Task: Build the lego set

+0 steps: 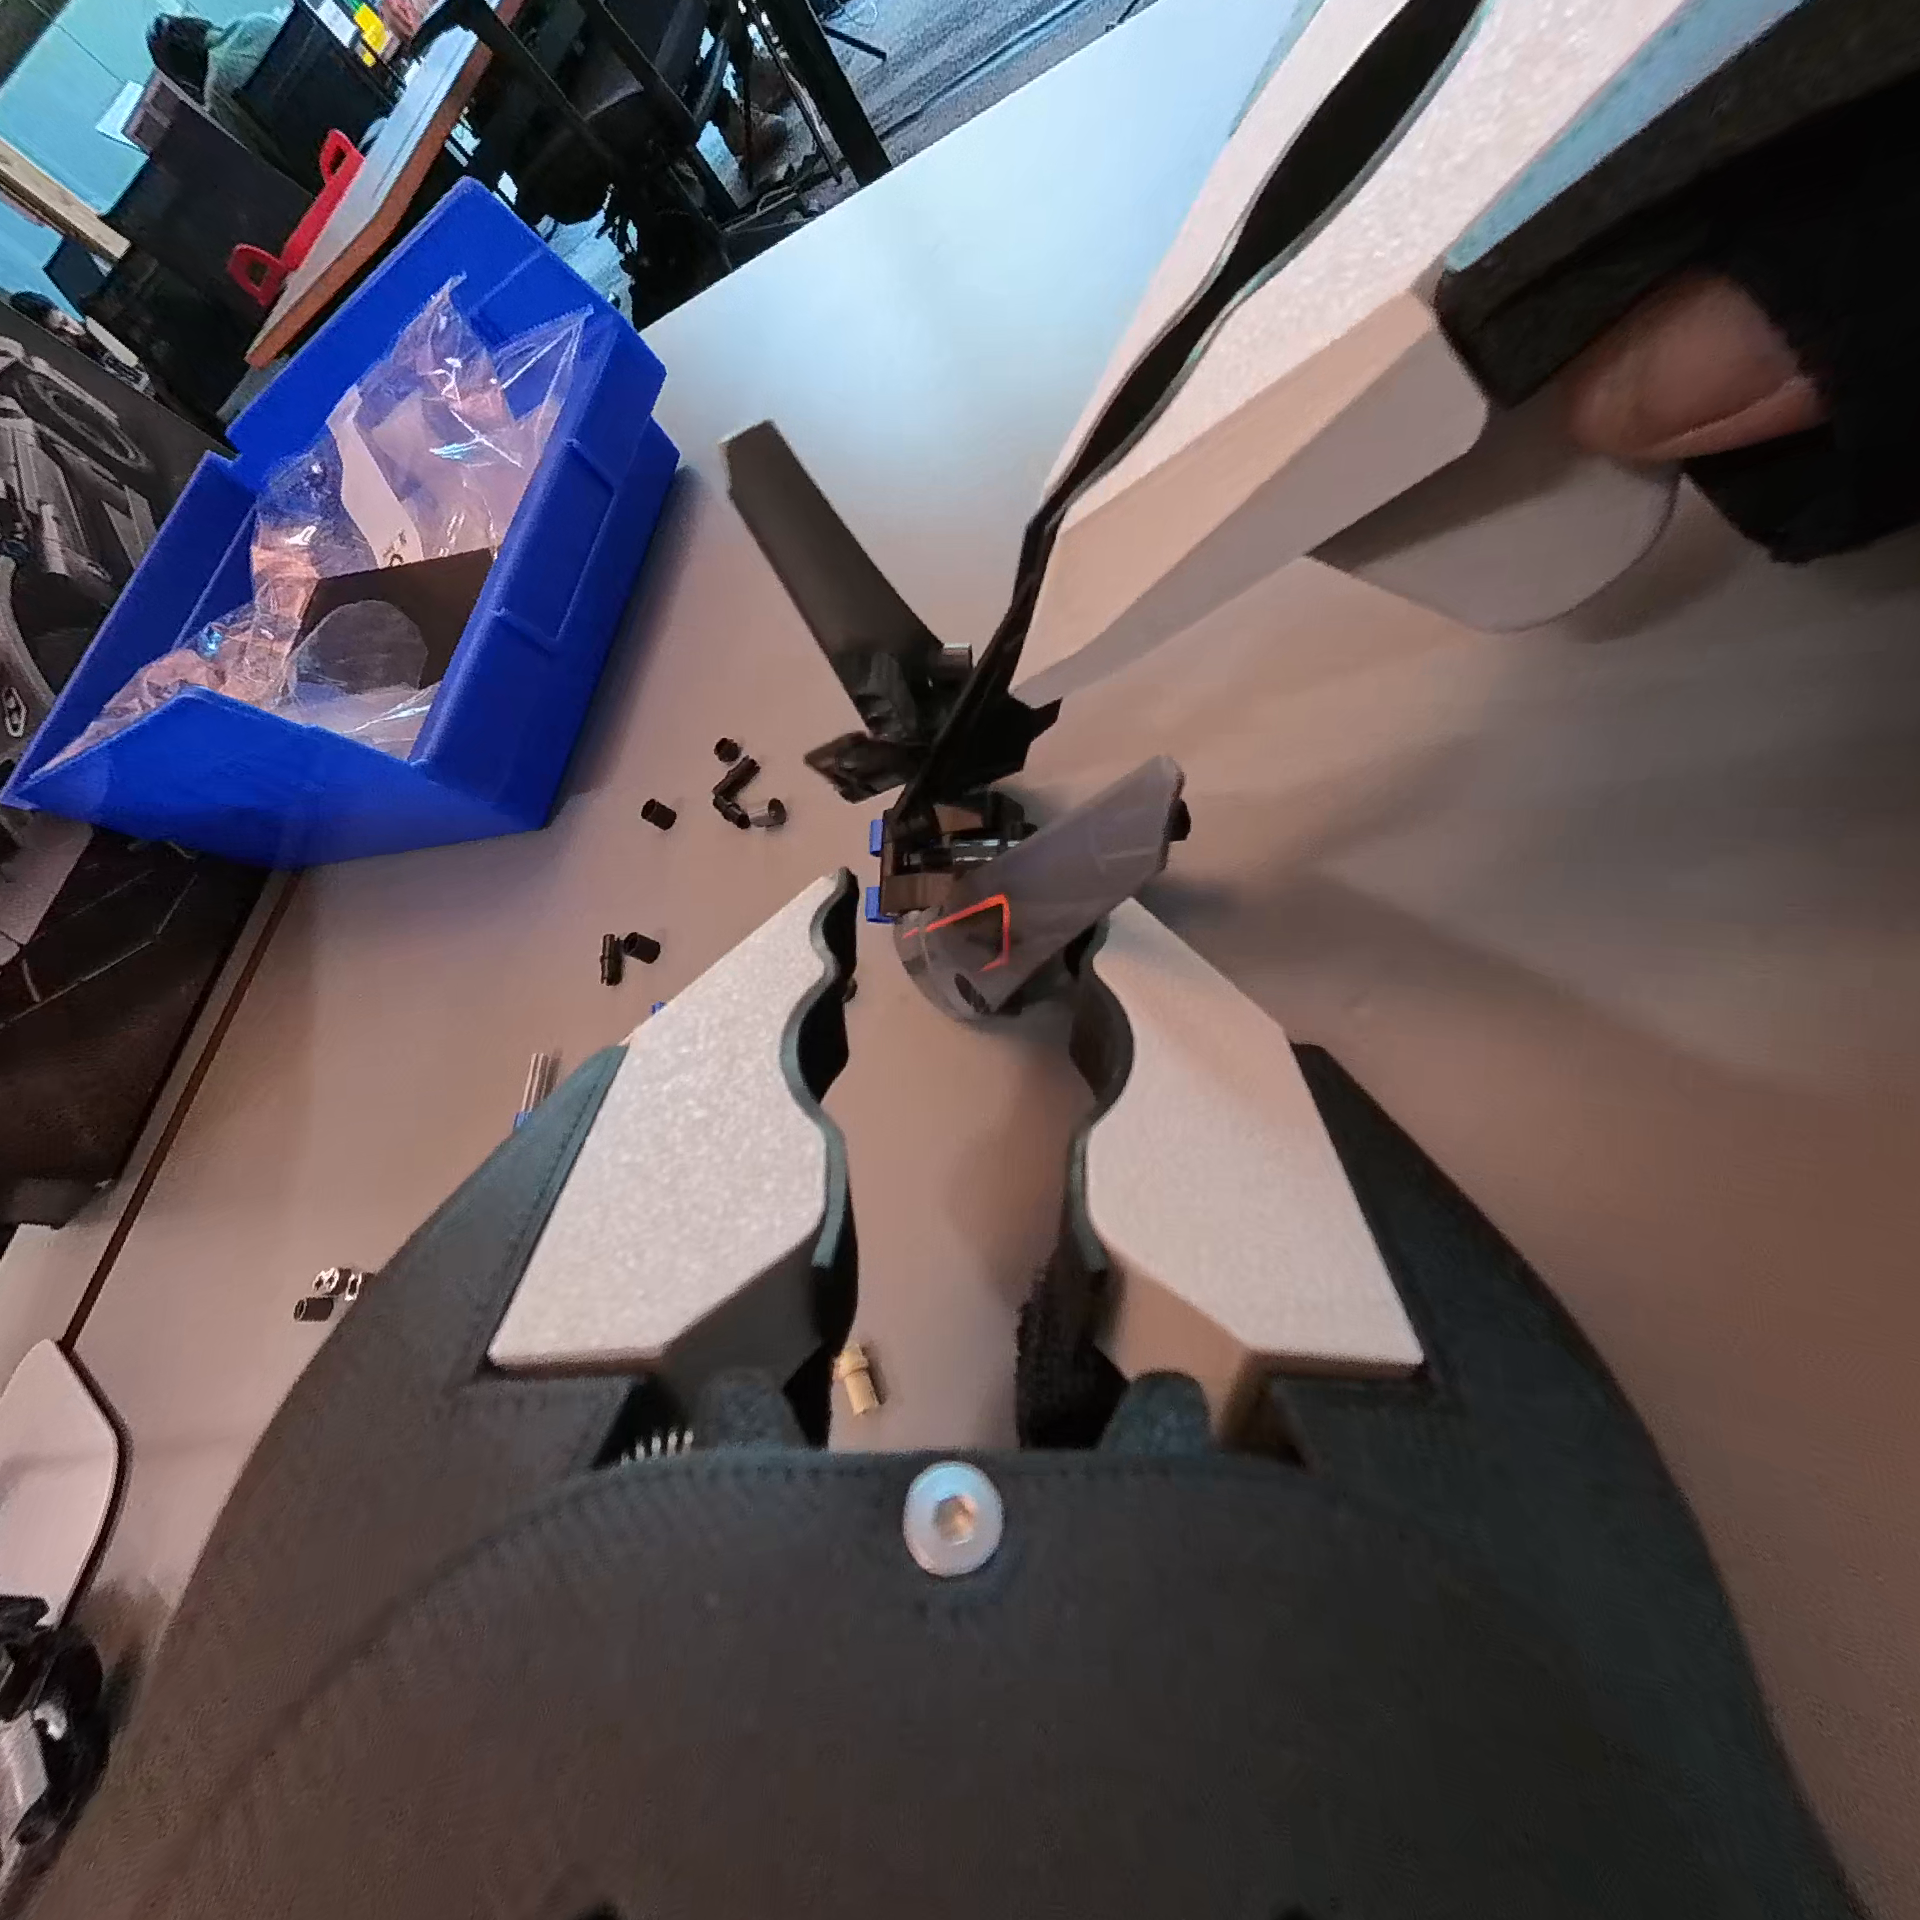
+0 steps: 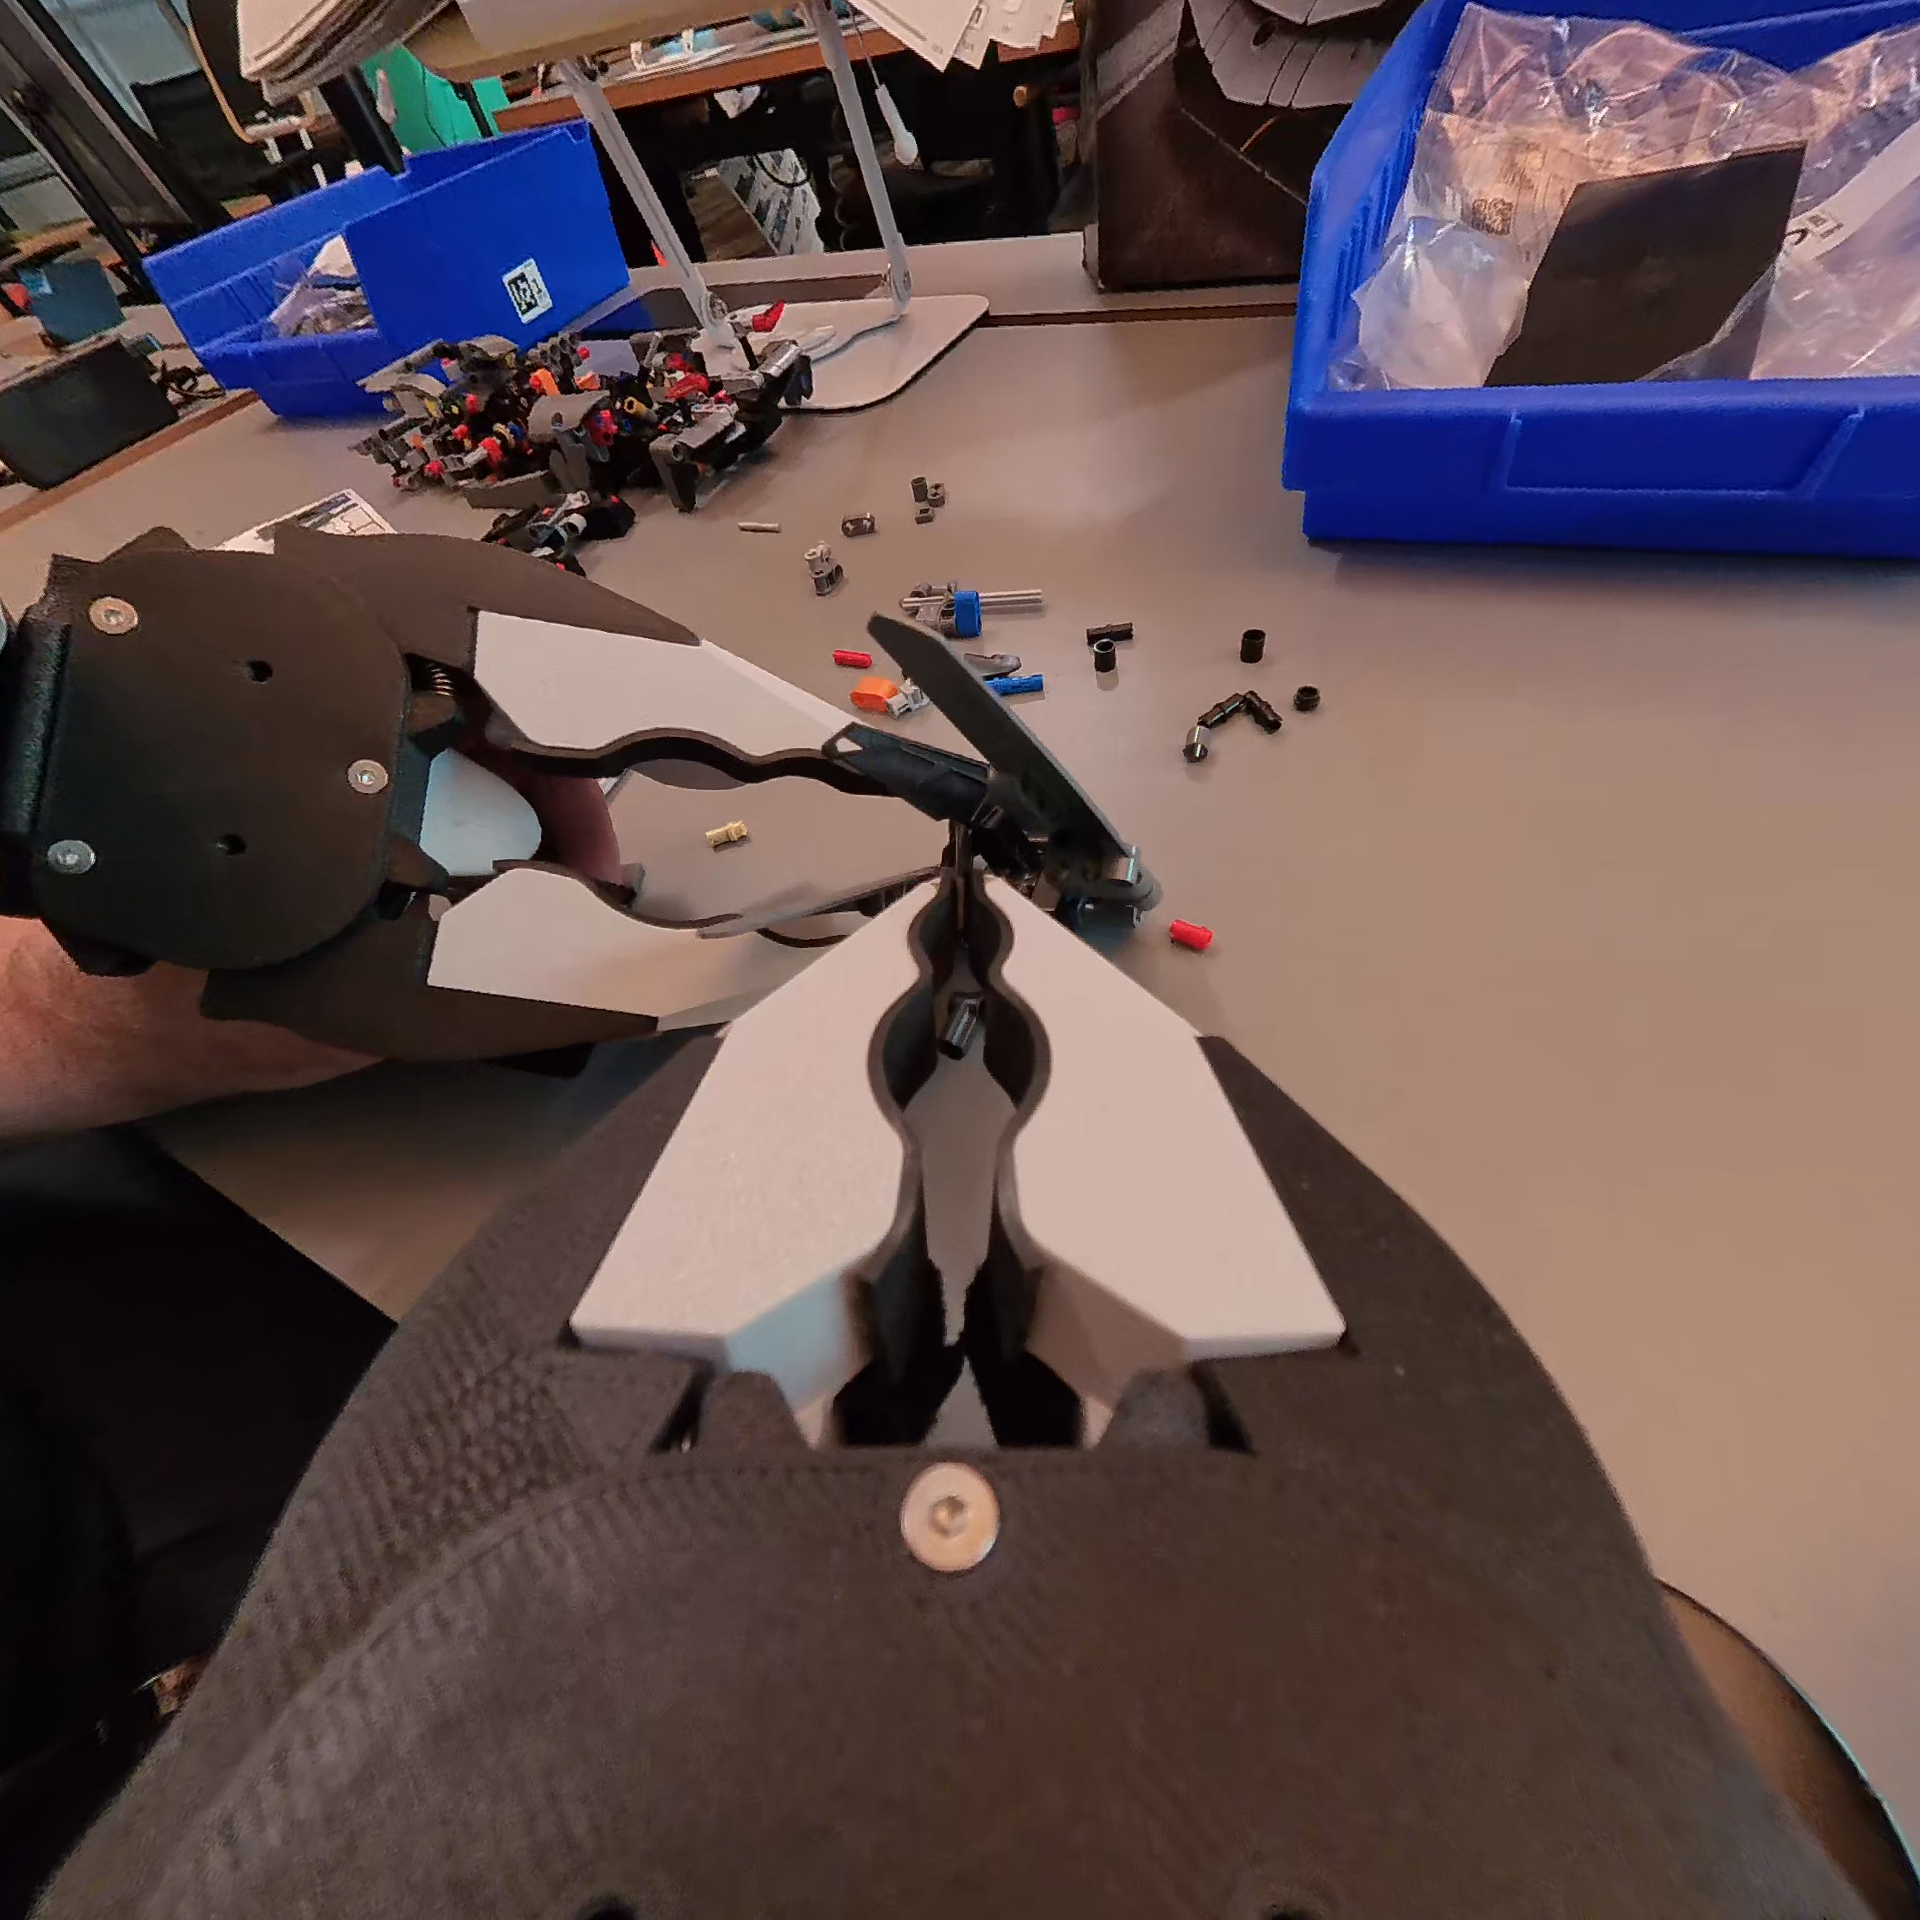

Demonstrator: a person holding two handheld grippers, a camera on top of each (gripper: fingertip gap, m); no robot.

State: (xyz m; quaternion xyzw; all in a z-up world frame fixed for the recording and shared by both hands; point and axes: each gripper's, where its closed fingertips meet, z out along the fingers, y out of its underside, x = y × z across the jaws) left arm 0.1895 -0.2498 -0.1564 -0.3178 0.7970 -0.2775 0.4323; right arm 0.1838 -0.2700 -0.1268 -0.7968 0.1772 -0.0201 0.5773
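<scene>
While your right claw (image 2: 961, 914) pinches the lego piece (image 1: 971, 883), your left claw (image 1: 961, 935) gapes around it, its grip point hidden.

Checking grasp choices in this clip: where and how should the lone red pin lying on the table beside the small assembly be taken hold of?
Grip the red pin across its round barrel at mid-length, coming down from above. It lies flat on the grey table with bare surface around it, so fingers can straddle it. The end facing the small assembly is crowded; an end-on approach looks awkward.
</scene>
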